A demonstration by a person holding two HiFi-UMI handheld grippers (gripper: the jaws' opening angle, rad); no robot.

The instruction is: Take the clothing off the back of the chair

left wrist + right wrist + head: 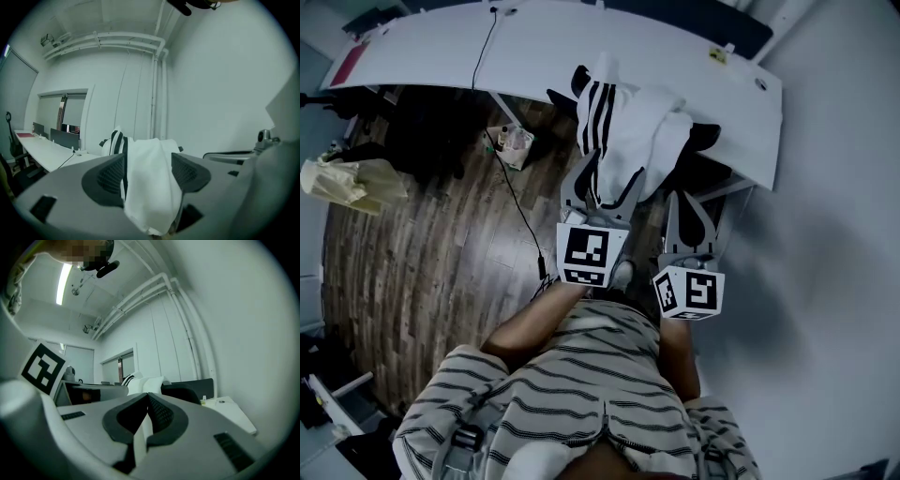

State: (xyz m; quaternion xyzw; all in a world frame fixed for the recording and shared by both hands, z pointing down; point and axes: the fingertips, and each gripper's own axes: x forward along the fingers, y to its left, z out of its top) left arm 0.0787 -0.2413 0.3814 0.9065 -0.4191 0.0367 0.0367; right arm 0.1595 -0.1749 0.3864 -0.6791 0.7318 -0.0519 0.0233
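Observation:
A white garment with black stripes (pixel 623 131) is draped over the back of a black chair (pixel 705 139) pushed against the desk. My left gripper (pixel 602 183) stands open at the garment's lower edge, one finger on each side of the cloth. In the left gripper view the white cloth (pixel 150 187) fills the gap between the two pads of this gripper (pixel 147 171). My right gripper (pixel 689 202) is shut and empty, just right of the left one and short of the chair. The right gripper view shows its tips (pixel 148 397) closed together, with the garment (pixel 145 384) and chair back (pixel 187 392) beyond.
A long white desk (pixel 534 47) runs behind the chair, with a black cable (pixel 511 187) trailing from it across the wooden floor. A small bag (pixel 514 145) sits on the floor under the desk. Yellowish cloth (pixel 347 183) lies far left. A pale wall (pixel 825 234) stands close on the right.

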